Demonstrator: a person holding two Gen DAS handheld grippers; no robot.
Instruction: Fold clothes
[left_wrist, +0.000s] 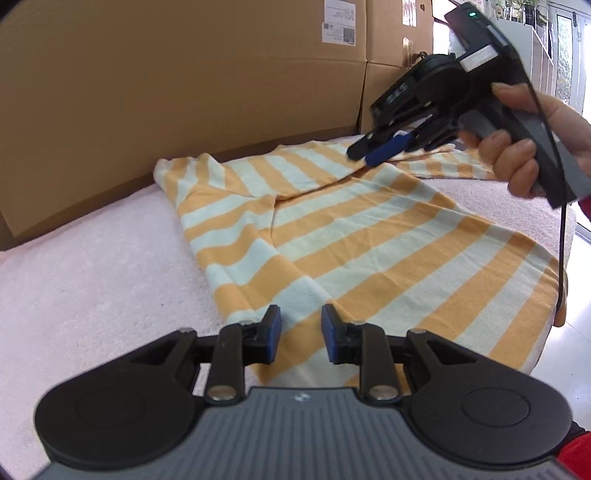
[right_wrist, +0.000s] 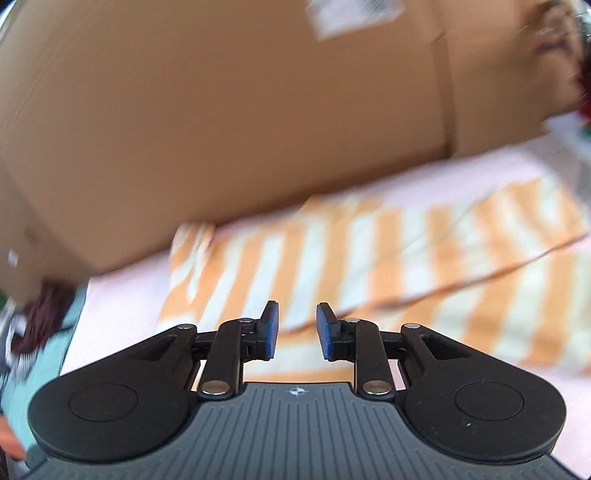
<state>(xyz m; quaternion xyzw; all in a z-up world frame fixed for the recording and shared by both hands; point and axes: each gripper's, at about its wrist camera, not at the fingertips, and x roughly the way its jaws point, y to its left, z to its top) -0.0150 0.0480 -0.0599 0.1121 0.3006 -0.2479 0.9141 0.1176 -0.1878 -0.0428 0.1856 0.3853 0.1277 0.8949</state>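
Tall cardboard boxes (left_wrist: 184, 92) are standing along the far edge of a bed-like surface, and a pale pink fleecy cover (left_wrist: 92, 277) is spreading over that surface from the boxes to the near edge. On it the striped garment (left_wrist: 369, 240), banded orange and pale mint, is lying nearly flat, reaching from the boxes at the back to the near right edge of the cover, with one sleeve already turned in across the chest. It is looking like a light, limp knit that is going to sag and drape rather than hold a shape, and it is likely to cling a little to the fleece, so dragging it is risking wrinkles. Taking hold at a seam, hem corner or sleeve end, where the cloth is doubled, is probably giving the firmest pinch. A hand (left_wrist: 524, 155) is holding the right gripper (left_wrist: 364, 155) low over the far shoulder area; its jaws are standing apart with nothing between them. The left gripper (left_wrist: 301, 339) is hovering over the near hem, its jaws likewise apart and gripping nothing.
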